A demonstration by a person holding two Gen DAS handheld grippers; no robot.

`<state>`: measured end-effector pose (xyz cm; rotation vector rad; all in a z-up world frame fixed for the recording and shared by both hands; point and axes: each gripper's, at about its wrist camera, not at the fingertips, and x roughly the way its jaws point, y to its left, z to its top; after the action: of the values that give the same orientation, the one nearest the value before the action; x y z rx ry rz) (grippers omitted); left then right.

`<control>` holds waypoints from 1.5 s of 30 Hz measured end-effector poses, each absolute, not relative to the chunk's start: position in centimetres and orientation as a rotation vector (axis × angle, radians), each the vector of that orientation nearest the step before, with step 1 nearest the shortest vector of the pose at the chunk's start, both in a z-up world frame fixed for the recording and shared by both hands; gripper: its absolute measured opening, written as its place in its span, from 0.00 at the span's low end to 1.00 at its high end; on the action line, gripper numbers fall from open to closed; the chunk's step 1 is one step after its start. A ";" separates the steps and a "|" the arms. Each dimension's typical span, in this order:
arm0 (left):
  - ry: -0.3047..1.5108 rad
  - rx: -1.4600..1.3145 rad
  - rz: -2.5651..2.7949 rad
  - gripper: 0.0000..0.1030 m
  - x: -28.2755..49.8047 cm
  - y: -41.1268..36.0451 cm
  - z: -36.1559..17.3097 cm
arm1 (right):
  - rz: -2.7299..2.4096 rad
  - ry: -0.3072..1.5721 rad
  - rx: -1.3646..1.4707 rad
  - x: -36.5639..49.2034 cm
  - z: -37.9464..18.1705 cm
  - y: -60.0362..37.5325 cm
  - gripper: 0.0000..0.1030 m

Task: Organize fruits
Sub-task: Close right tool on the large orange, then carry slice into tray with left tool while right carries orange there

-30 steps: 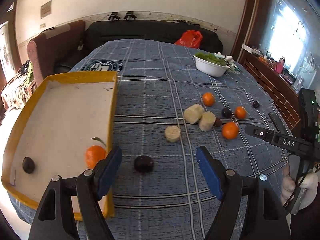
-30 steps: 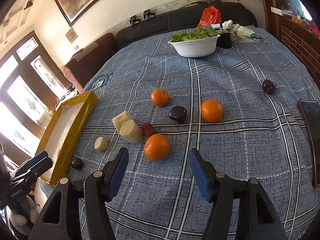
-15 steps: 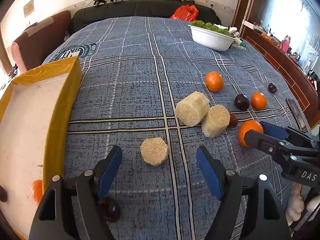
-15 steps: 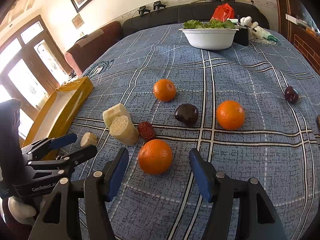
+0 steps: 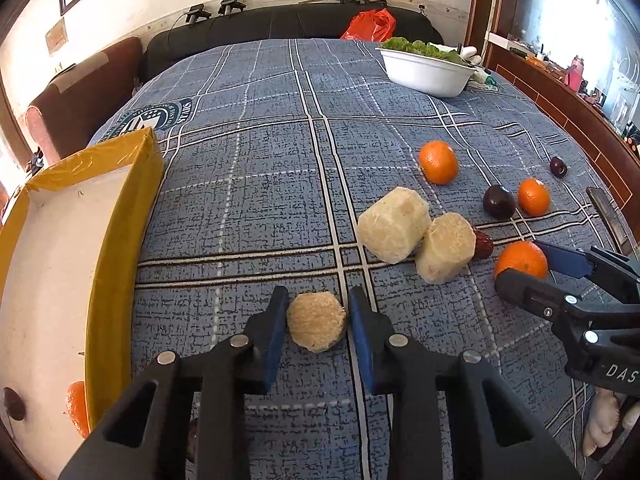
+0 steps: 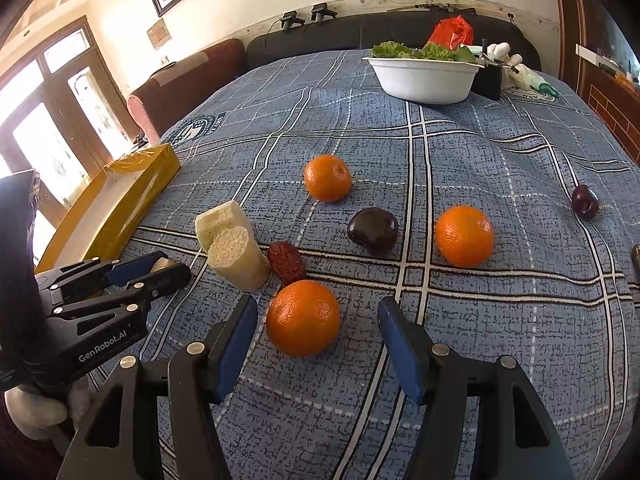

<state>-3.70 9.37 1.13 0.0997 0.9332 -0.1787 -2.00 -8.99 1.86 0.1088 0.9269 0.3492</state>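
The small pale stub (image 5: 317, 327) lies on the blue checked tablecloth (image 5: 248, 184) near the table's front edge, and the left gripper (image 5: 318, 314) has just been closing on it; its blue pads (image 5: 276, 332) now sit against both sides of the stub, pinching it. Just left of it along that edge stands the yellow-walled tray (image 5: 120, 240), which holds an orange (image 5: 76, 408) and a dark fruit (image 5: 13, 404) in its near corner. Toward the right, two larger pale cylinders (image 5: 394, 228) lie touching each other, with a red date (image 6: 286, 262) just beside them.

The right gripper (image 6: 318, 334) is spread around the nearest orange (image 6: 303, 317); a gap shows on each side, wider on the right, so it grips nothing. Farther in toward the table's middle lie two more oranges (image 6: 464, 236), a dark plum (image 6: 373, 230) between them, and another dark fruit (image 6: 585, 201) near the right edge. A white bowl of greens (image 6: 424, 78) stands at the far edge.
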 end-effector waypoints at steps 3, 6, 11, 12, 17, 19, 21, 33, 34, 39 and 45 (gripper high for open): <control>0.934 0.097 -0.180 0.29 -3.7 9.4 1.1 | 0.342 0.923 0.094 -2.1 1.9 -8.8 0.65; 0.933 0.100 -0.179 0.29 -3.7 9.3 1.1 | 0.335 0.919 0.080 -2.3 1.9 -8.6 0.65; 0.929 0.106 -0.170 0.28 -3.8 9.3 1.2 | 0.337 0.909 0.065 -2.5 2.0 -8.3 0.38; 0.923 0.105 -0.169 0.28 -3.9 9.3 1.3 | 0.329 0.905 0.050 -2.6 2.0 -8.2 0.38; 0.896 0.087 -0.170 0.28 -5.1 9.8 2.4 | 0.314 0.895 0.008 -3.0 2.4 -7.7 0.38; 0.876 0.086 -0.170 0.28 -5.9 9.9 3.0 | 0.313 0.889 0.020 -3.4 2.8 -7.9 0.38; 0.858 0.078 -0.175 0.28 -6.7 10.1 3.8 | 0.312 0.882 0.028 -3.9 3.3 -8.0 0.38; 0.769 -0.039 -0.135 0.28 -11.5 14.8 7.2 | 0.337 0.817 -0.011 -8.0 7.3 -5.6 0.38; 0.764 -0.053 -0.126 0.28 -11.9 15.5 7.3 | 0.339 0.813 -0.017 -8.3 7.5 -5.3 0.38; 0.747 -0.111 -0.081 0.28 -13.5 18.6 7.8 | 0.362 0.798 -0.035 -9.5 8.6 -3.6 0.39; 0.743 -0.153 -0.028 0.28 -15.2 21.0 7.8 | 0.394 0.788 -0.059 -10.6 9.2 -1.3 0.39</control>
<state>-15.18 20.99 7.78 -0.1533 0.7431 -0.0275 -10.59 -1.31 9.23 -0.0588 0.7880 0.3938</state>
